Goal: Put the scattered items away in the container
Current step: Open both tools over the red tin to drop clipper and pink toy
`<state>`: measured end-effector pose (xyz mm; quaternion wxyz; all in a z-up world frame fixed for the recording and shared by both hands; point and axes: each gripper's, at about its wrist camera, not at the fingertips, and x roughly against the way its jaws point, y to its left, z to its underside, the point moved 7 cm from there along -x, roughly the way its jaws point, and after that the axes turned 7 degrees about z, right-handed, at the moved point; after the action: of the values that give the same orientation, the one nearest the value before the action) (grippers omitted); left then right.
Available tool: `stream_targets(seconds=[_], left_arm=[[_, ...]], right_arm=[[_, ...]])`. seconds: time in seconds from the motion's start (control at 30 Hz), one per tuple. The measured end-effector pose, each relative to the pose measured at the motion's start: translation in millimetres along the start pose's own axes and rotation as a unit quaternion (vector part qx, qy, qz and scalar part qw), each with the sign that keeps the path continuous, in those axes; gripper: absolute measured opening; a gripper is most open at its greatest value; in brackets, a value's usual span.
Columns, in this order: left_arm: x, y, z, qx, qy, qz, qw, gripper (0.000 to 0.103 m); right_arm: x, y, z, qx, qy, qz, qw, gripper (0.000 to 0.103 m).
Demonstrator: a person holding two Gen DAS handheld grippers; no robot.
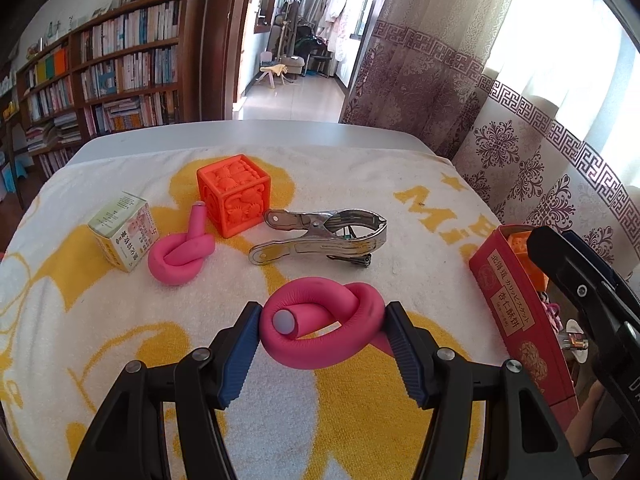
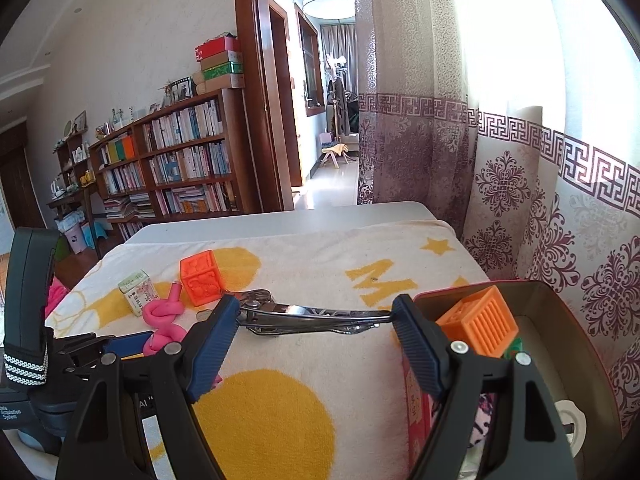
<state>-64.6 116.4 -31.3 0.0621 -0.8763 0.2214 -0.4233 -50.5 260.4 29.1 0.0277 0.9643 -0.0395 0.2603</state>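
The red tin (image 2: 418,396) stands at the right edge of the worktop (image 1: 248,132), open at the top. Inside, an orange ribbed block (image 2: 482,322) leans tilted against the near wall; below it are a patterned pink-and-dark thing (image 2: 482,420), not clear enough to name, and a white round piece (image 2: 574,420). In the left wrist view the tin shows a label panel on its side.

Out on the towel (image 1: 360,184), a knotted pink foam roller (image 1: 324,328) sits between the fingers of the left gripper (image 1: 322,334), whose pads press on both sides of it, gripping it. Beyond lies a metal clamp (image 1: 320,236), flat on the towel. Farther left, a second pink roller (image 1: 180,256) is coiled just beside an orange cube (image 1: 234,194), one end propped against the cube. A small carton (image 1: 122,230) stands left of that roller.

The right gripper (image 2: 312,332) hovers near the tin's left wall, fingers spread wide with nothing between them; the clamp lies beyond their tips.
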Motion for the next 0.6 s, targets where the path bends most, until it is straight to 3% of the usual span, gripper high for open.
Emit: stream_targets(seconds=[0.2, 0.3, 0.6], left_arm=[[10.3, -21.9, 6.3, -0.015, -0.002, 0.016, 0.9998, 0.064], [13.2, -34.5, 8.0, -0.022, -0.003, 0.029, 0.9993, 0.064], [11.5, -84.5, 13.2, -0.051, 0.009, 0.069, 0.9963, 0.064]], right_arm=[[26.0, -34.2, -4.3, -0.032, -0.013, 0.012, 0.999, 0.081], [34.1, -61.8, 5.5, -0.048, 0.001, 0.024, 0.999, 0.081], [67.4, -139.3, 37.1, -0.064, 0.022, 0.092, 0.993, 0.081]])
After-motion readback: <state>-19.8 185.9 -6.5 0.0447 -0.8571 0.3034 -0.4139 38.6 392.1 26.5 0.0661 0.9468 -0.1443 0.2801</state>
